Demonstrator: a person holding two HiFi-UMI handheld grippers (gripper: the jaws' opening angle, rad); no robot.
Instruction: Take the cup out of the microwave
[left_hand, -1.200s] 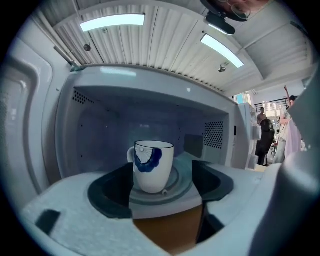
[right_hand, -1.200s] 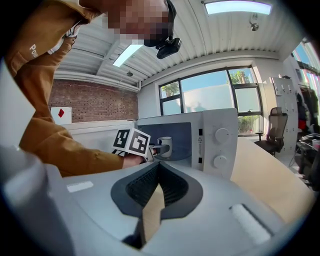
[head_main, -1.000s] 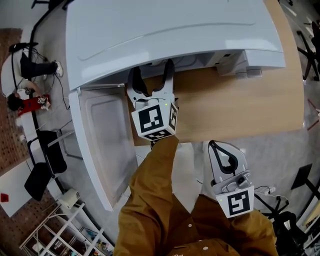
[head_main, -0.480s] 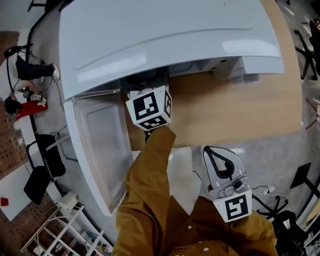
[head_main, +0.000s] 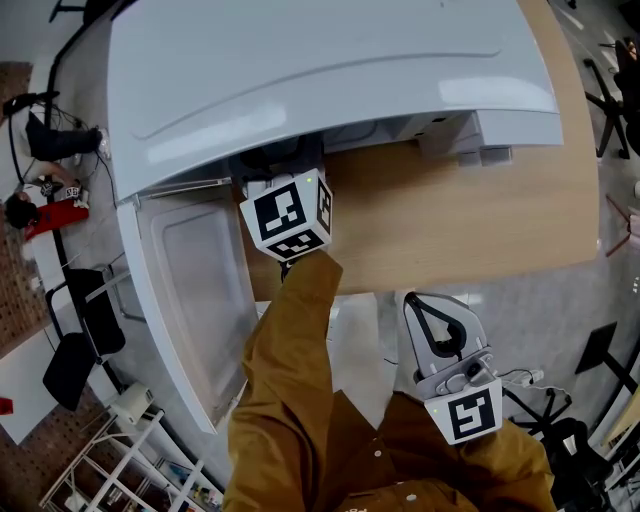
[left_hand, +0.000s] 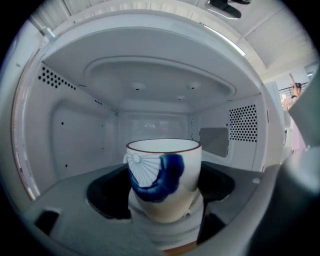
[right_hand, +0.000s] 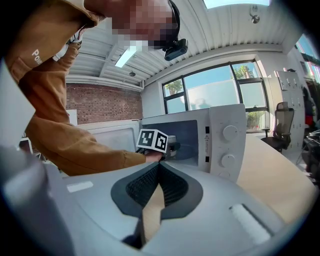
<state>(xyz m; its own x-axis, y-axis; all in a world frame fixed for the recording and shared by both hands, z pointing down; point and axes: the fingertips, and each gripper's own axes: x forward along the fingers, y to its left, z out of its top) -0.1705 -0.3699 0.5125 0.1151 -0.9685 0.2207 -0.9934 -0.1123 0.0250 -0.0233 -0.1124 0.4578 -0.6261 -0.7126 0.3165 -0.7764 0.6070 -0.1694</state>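
- The microwave (head_main: 330, 70) stands open, its door (head_main: 200, 290) swung out toward the lower left of the head view, so I count the opening step as done.
- The cup (left_hand: 162, 172), white with a blue brush mark, stands upright in the middle of the cavity floor and is not lifted.
- My left gripper (left_hand: 161, 197) reaches into the cavity. Its jaws are spread wide with the cup between them, and they have just been closing a little.
- I see dark pad on each side of the cup but no firm squeeze, so I judge the grasp not yet made.
- My right gripper (right_hand: 159, 172) hangs at the lower right of the head view, out in front of the surface (head_main: 450, 210). Its jaws are drawn together and hold nothing.
- What is left, as I judge it: close on the cup, lift it slightly, draw it straight out through the opening and set it down.
- The cavity walls stand well clear of the cup on both sides, and the roof is well above its rim, so there is headroom for a small lift.
- The edges to mind are the sill of the opening and the open door at the left of the head view.
- The bare wood of the surface in front of the control panel, in the centre right of the head view, looks like the free place to put the cup.
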